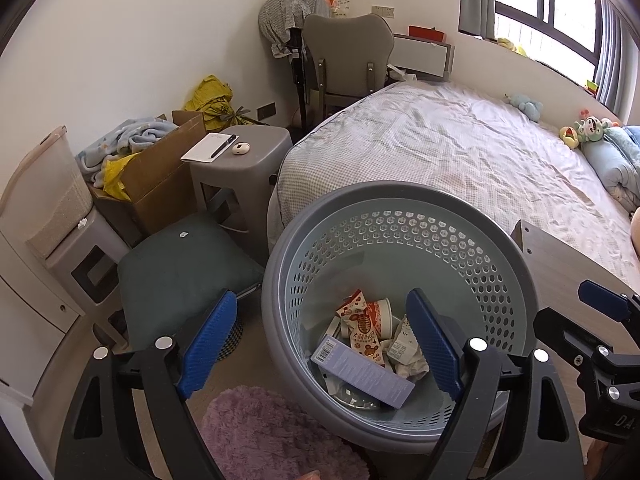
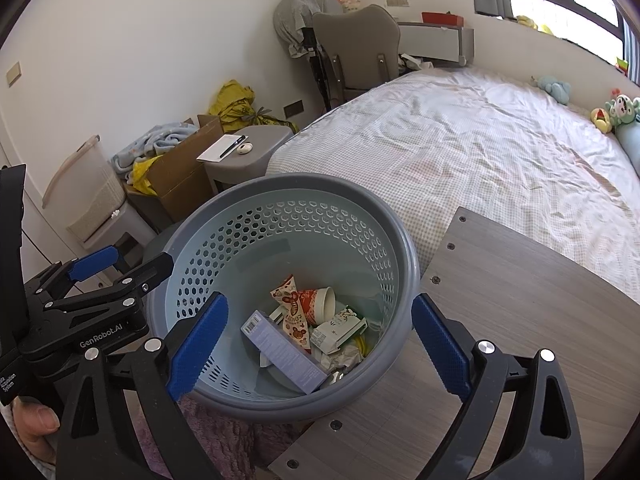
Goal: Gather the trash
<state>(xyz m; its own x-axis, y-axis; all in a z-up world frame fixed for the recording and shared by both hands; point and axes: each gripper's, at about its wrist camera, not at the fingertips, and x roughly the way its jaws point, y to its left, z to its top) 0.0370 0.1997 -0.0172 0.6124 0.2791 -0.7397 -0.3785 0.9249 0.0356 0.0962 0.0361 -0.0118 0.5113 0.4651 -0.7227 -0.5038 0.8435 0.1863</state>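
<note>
A grey waste bin (image 1: 280, 280) (image 2: 408, 248) with a perforated pale blue inner wall stands below both grippers. Inside lie a lilac box with a barcode (image 1: 360, 372) (image 2: 280, 348), an orange-and-white snack wrapper (image 1: 360, 324) (image 2: 294, 308), a paper cup (image 1: 382, 316) (image 2: 322, 304) and crumpled paper (image 1: 404, 352) (image 2: 344, 354). My left gripper (image 1: 320, 344) (image 2: 120, 264) hangs open over the bin's left side, holding nothing. My right gripper (image 2: 320, 348) (image 1: 580, 320) is open above the bin's near right, also holding nothing.
A wood-grain tabletop (image 2: 520, 300) (image 1: 560, 256) touches the bin's right side, with the bed (image 1: 440, 148) behind. A pink fluffy rug (image 1: 260, 432), a dark cushion (image 1: 180, 264), a grey stool (image 1: 240, 152) bearing a notepad, and a cardboard box (image 1: 160, 176) are on the left.
</note>
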